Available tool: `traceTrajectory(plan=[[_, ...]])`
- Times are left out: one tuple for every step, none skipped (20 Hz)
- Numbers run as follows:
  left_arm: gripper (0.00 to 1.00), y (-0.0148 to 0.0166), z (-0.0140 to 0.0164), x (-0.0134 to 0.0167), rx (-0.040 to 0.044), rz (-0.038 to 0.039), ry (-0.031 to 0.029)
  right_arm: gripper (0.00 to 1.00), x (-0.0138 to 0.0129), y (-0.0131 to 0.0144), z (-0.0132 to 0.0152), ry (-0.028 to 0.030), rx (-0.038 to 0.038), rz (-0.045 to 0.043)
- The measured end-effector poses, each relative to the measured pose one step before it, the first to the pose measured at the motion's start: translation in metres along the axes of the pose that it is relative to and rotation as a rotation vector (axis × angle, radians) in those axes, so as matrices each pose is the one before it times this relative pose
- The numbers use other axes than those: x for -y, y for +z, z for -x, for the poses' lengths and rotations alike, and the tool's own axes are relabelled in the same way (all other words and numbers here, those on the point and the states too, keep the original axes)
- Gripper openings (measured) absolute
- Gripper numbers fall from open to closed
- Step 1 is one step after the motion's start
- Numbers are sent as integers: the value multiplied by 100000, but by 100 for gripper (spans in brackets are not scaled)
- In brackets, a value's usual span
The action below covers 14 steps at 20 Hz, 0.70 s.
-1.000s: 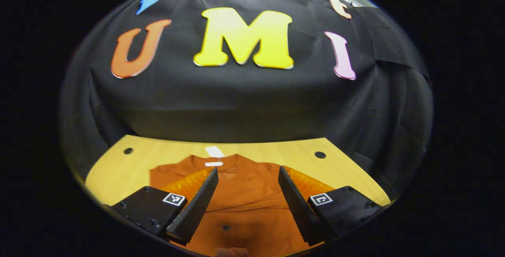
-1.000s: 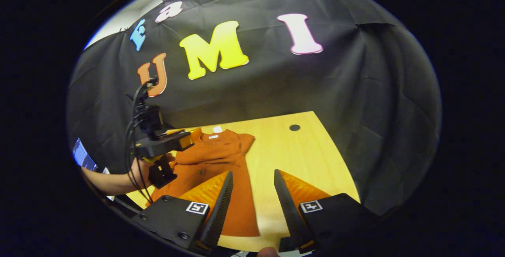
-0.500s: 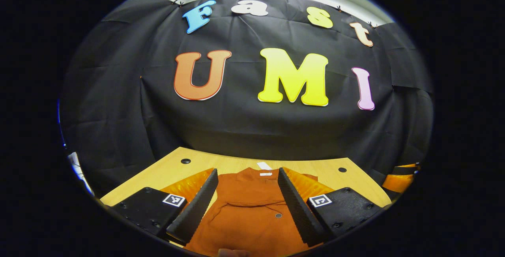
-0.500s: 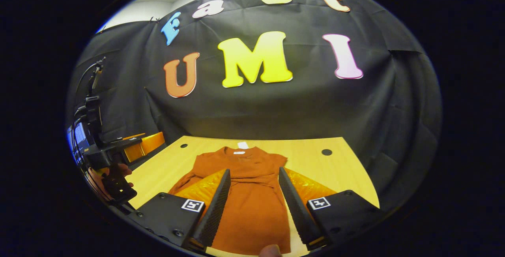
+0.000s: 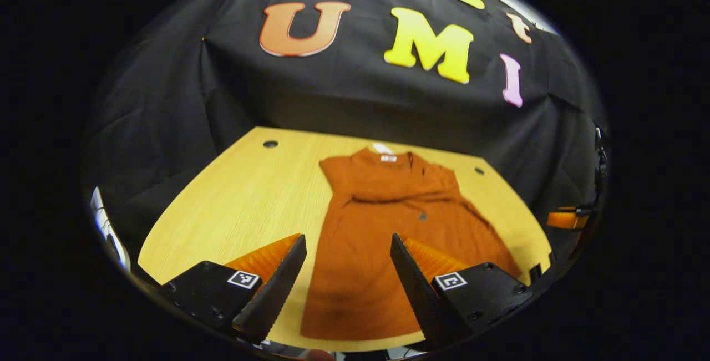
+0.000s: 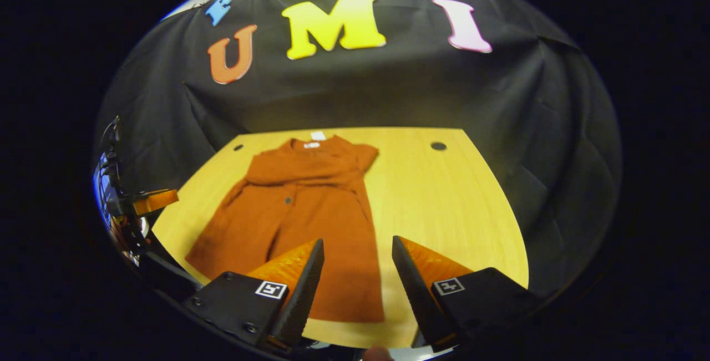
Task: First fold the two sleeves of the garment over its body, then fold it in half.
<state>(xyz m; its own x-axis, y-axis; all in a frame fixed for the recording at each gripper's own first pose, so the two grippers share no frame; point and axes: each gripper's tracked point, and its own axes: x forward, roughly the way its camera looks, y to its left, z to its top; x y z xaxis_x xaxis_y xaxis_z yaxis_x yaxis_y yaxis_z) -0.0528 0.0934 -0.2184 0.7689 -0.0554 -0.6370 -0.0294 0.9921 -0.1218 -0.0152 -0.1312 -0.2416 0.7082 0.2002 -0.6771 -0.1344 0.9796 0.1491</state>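
A rust-orange garment (image 5: 388, 222) (image 6: 299, 211) lies flat on the wooden table (image 5: 244, 194) (image 6: 444, 200), collar toward the far wall, both short sleeves lying folded across its chest. My left gripper (image 5: 346, 283) hovers open over the garment's near left hem, nothing between its fingers. My right gripper (image 6: 355, 289) hangs open above the near right hem corner, also holding nothing. The left gripper (image 6: 145, 201) also shows at the left edge of the right gripper view, and the right gripper (image 5: 567, 218) at the right edge of the left gripper view.
Round holes (image 5: 270, 143) (image 6: 438, 146) sit in the table's far corners. A white tag (image 6: 317, 136) pokes out at the collar. Bare wood lies left of the garment in the left gripper view and right of it in the right gripper view.
Both grippers have pulled back toward the near edge and tilted down, so the whole garment now shows. The left one has drifted left, the right one right. Both stayed open.
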Motion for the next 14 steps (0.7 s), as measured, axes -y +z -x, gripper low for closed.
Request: traceTrajectory(plan=[[99, -2163, 474, -194, -6741, 3828, -2980, 80, 964, -1665, 206, -1016, -3409, -1435], [99, -2025, 383, -213, -5675, 4590, -3107, 80, 512, -1677, -17, -635, -2887, -1165], [99, -2015, 232, -582, -4233, 4178, -2256, 80, 514, -1389, -20, -683, -2735, 9], [99, -1668, 207, -630, -4369, 3696, -1258, 80, 274, -1187, -238, -621, -2356, 359], [99, -1240, 94, -671, -3100, 3124, -538, 81, 285, -931, -247, -523, -1808, 85], [99, -1328, 264, -572, -3972, 2913, -689, 81, 294, -883, -326, -686, -1557, 46], [99, -1155, 136, -475, -3485, 1620, -183, 81, 109, -562, -289, -94, -1331, -65], [99, -863, 85, -264, -2882, 930, -125, 80, -92, -428, -234, 12, -905, -435], [99, -607, -191, 43, -1948, 490, -724, 81, -128, -215, -191, 197, -699, -599], [100, -391, -319, 166, -1769, 742, -774, 81, -163, -378, -241, 18, -667, -349], [99, -404, -493, 183, -1323, 598, -600, 80, -48, -111, -315, -159, -361, -271], [99, 44, 63, 283, -303, 213, -20, 80, -27, -109, -422, -654, -133, -173], [98, 387, -300, 337, 2291, 157, -1175, 80, -38, -118, -330, -588, -380, -266], [96, -1, -98, 280, -858, 1336, -91, 81, -180, -109, -459, -74, -127, -788]])
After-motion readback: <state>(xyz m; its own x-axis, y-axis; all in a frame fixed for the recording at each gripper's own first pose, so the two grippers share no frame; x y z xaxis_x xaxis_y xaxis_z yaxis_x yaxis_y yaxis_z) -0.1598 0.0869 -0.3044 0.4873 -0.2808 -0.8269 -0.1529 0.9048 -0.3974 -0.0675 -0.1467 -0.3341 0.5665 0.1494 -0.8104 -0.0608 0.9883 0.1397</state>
